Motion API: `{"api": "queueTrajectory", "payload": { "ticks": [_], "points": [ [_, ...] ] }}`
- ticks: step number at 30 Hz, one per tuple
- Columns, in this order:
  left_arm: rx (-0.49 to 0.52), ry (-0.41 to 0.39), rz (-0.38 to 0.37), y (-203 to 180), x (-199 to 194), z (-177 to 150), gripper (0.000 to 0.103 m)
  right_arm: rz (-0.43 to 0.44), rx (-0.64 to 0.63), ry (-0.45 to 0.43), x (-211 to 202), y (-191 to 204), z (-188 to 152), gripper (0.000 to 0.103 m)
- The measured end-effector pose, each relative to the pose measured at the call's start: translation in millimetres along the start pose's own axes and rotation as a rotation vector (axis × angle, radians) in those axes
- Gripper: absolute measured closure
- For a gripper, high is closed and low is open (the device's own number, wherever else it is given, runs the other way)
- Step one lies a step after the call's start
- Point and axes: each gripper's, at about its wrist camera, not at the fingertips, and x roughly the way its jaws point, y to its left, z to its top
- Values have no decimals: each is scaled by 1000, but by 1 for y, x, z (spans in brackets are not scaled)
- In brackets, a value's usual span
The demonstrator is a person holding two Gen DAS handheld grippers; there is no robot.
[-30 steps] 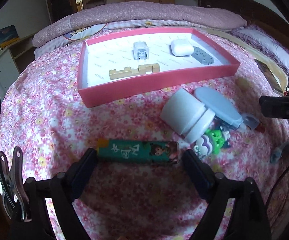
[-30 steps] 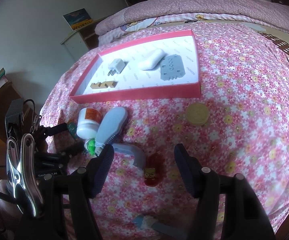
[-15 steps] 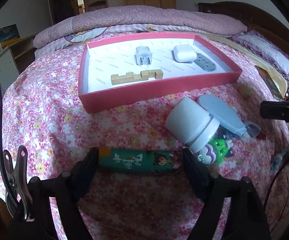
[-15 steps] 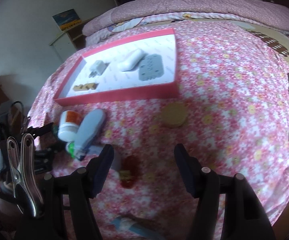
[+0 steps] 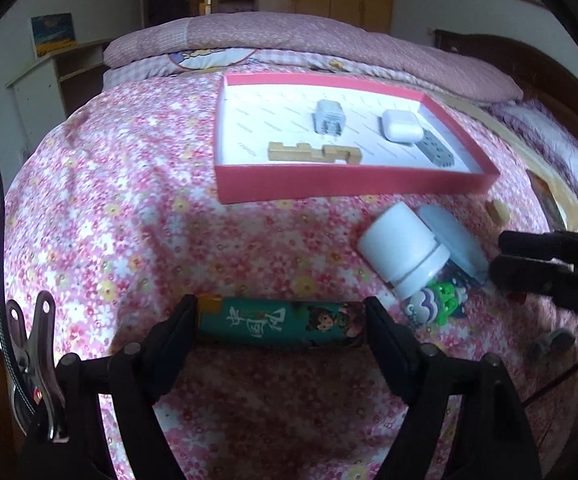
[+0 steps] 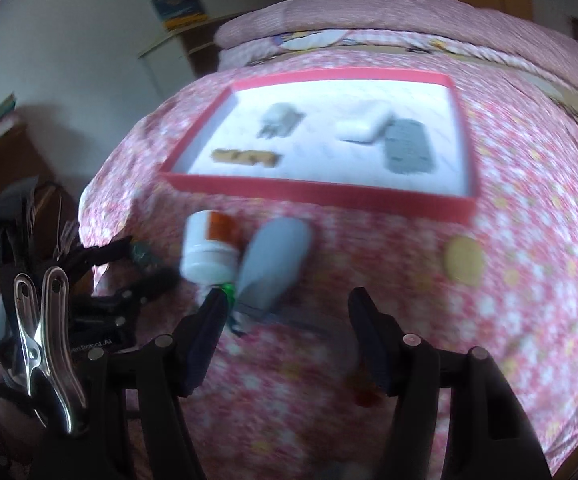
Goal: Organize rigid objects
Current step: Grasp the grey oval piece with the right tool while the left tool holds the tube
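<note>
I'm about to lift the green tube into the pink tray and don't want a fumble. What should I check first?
1. Green tube lengthwise between the left gripper fingers, both ends at the pads: ok.
2. Grip firm: cannot tell; the jaws have just been closing.
3. White bottle apart from the tube: ok.
4. Bare floor in the pink tray, left of the charger: ok.
5. Right gripper empty, off the lift path: ok.

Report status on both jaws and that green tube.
Left gripper jaws just closed in, pads on both ends of green tube. Right gripper open, nothing held. White bottle close right of tube; pink tray beyond, path looks clear.
</note>
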Motion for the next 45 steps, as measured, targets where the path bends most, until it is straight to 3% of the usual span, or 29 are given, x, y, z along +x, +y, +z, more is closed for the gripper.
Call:
{"api": "queueTrajectory", "payload": {
  "ticks": [7,9,15,30,45],
  "points": [
    [-20,-7,-12,4,-2,0,19,-76,-77,8,24,18,9,40],
    [-25,-9,-16,5,-3,-1,19,-93,-75,5,27,14,10,48],
    [-35,-6,-19,6,-1,-2,19,-119,-19,11,30,-6,11,57],
    [-77,-13,-27,7,-5,-1,19,-156,-98,-18,37,-4,10,61],
    [-89,-48,-8,6,-20,16,19,-46,30,-88,14,-27,0,61]
  ]
}}
